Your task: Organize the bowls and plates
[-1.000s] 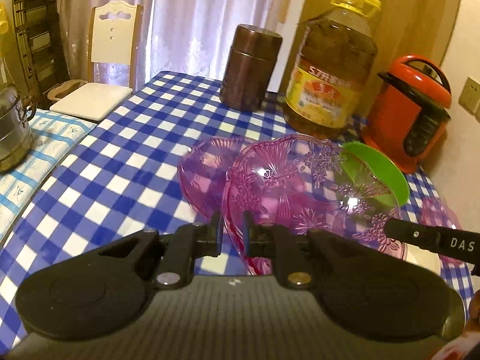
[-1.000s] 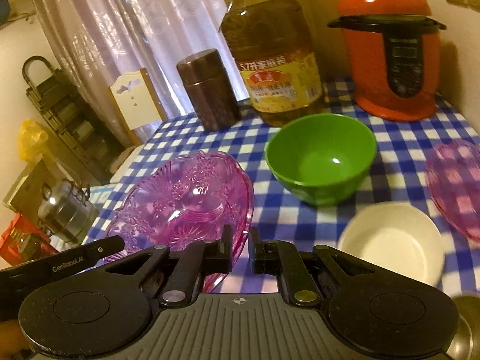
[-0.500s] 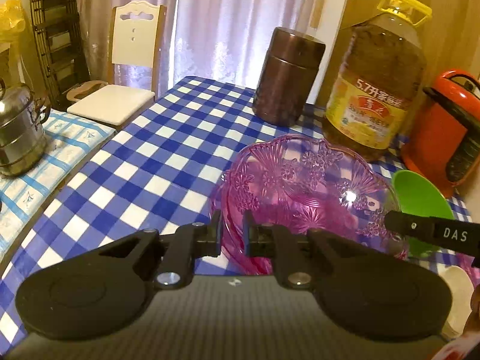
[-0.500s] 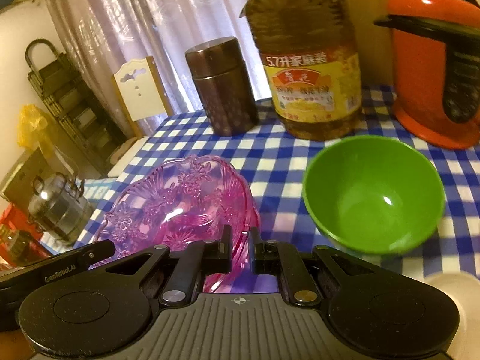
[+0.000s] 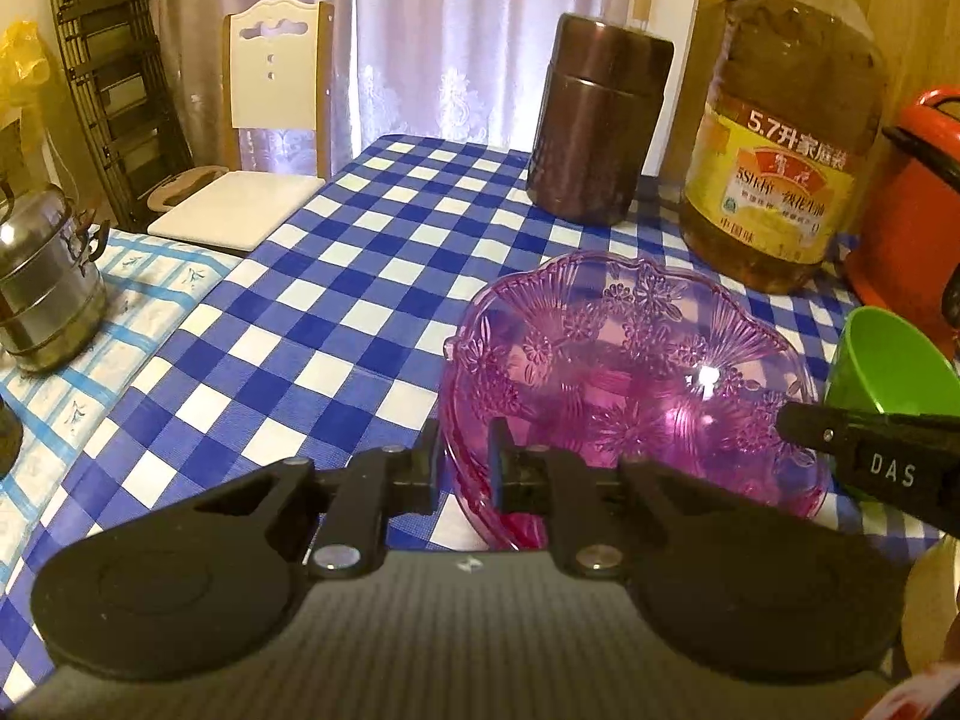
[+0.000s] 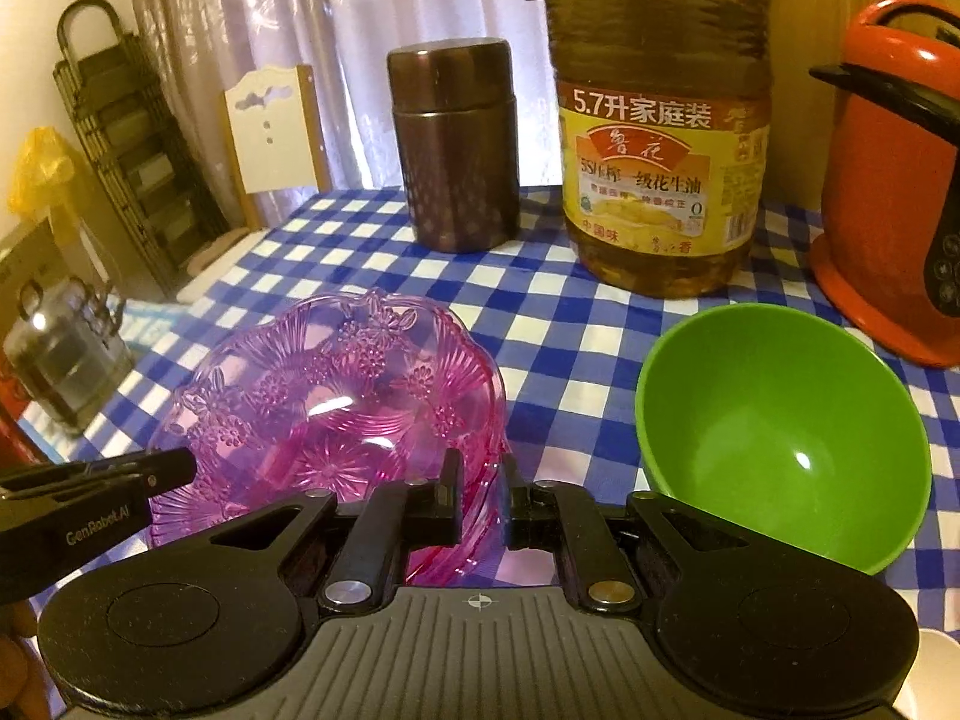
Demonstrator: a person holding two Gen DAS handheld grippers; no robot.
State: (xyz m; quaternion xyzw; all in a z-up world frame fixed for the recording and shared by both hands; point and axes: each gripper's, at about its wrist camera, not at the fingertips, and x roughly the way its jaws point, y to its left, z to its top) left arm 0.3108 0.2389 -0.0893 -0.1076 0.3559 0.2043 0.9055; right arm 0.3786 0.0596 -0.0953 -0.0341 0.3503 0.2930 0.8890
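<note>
The worktop (image 5: 360,276), under a blue-and-white checked cloth, fills the middle of both views. At the upper right of the left wrist view stands a large oil bottle (image 5: 786,138) with a yellow label, and a brown canister (image 5: 600,120) stands just left of it. An orange cooker (image 6: 900,180) sits at the right edge of the right wrist view. The pink patterned plate (image 5: 630,372) lies right of centre in the left wrist view and lower left of centre in the right one. The green bowl (image 6: 780,432) rests just to the plate's right. The left claw (image 5: 465,462) is narrowed onto the plate's near left rim, one finger on each side. The right claw (image 6: 480,498) likewise pinches the plate's near right rim.
</note>
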